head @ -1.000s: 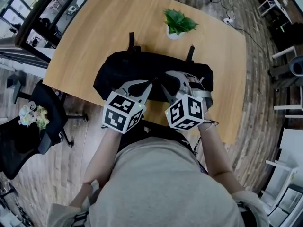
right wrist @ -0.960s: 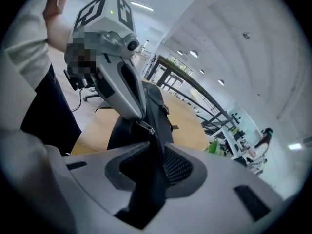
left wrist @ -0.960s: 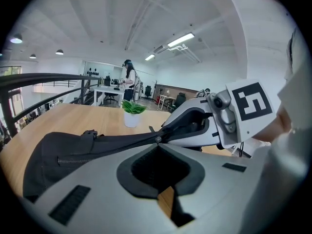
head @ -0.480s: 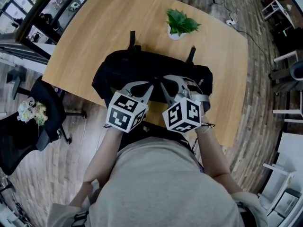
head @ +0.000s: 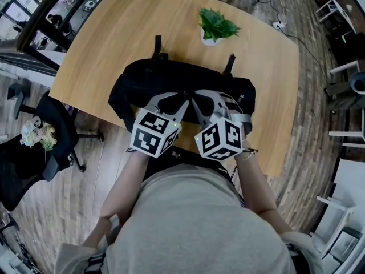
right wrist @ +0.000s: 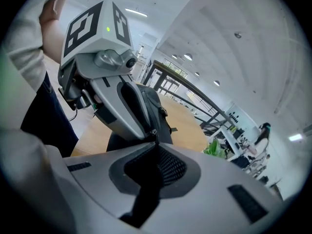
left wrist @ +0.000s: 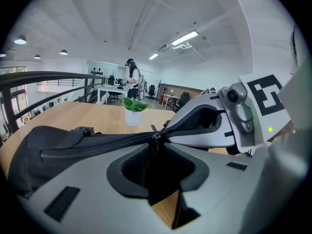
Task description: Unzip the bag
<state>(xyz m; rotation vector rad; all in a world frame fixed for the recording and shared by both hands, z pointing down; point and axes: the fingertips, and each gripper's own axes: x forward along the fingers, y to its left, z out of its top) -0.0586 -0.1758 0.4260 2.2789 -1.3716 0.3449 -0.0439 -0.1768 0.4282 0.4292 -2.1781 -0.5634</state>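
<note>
Black fabric duffel bag (head: 171,84) on light wooden table (head: 114,27), nearer the person than small green potted plant (head: 217,27); left tongs (left wrist: 155,147) clamp its fabric, apparently as an anchor, while right tongs (right wrist: 155,139), jaws just closed, pinch small metal zip pull (left wrist: 154,138), ready to draw.

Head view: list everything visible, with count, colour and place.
table: one, light wood, centre.
bag: one, black, on the table's near edge.
potted plant: one, green in white pot, on the table beyond the bag.
office chair: one, black, floor left of the table.
white furniture: several pieces, right edge, too small to name.
person: one, grey top, bottom centre.
left gripper: one, grey, shut on the bag.
right gripper: one, grey, jaws just closed on the bag by its zip pull.
</note>
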